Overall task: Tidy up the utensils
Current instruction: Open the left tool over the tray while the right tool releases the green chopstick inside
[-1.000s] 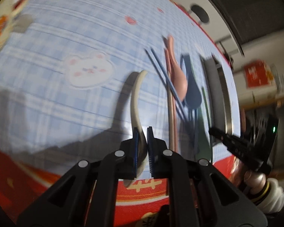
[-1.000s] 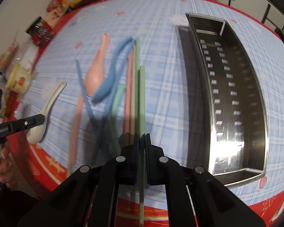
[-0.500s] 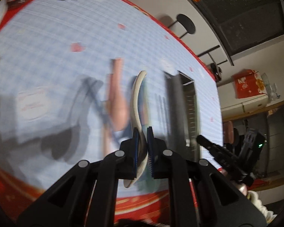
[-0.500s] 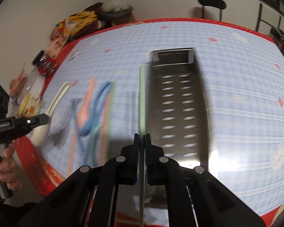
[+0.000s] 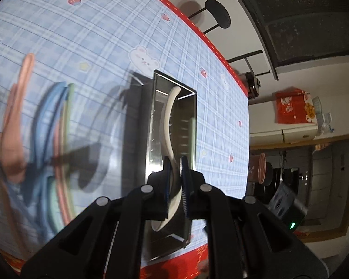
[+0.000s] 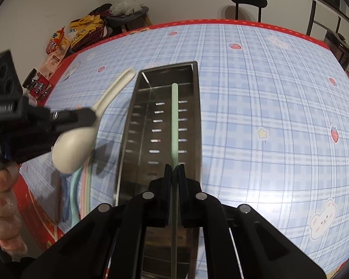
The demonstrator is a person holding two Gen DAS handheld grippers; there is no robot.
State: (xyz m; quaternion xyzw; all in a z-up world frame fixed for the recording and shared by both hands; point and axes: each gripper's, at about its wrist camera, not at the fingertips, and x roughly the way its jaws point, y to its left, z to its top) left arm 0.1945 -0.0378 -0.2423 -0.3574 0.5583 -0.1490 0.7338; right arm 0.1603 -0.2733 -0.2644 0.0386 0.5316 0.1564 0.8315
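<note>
Holding 2 utensils over the steel tray [image 6: 128,125] right now. Left gripper [image 5: 174,174] is clamped on the cream spoon [image 5: 166,125] at its neck; looks glazed, so probably slippery and chippable. Right gripper [image 6: 173,179] pinches the green chopstick [image 6: 175,121] near its back end: light, stiff, likely to pivot. Both hang above the tray.

Indoor overhead lighting, moderate brightness. Both fisheye views curve straight lines and vignette black at the corners. In the left view, utensils [image 5: 35,139] at 9 o'clock are motion-blurred. Glare washes the worktop [image 6: 256,186] at 4 o'clock in the right view.
</note>
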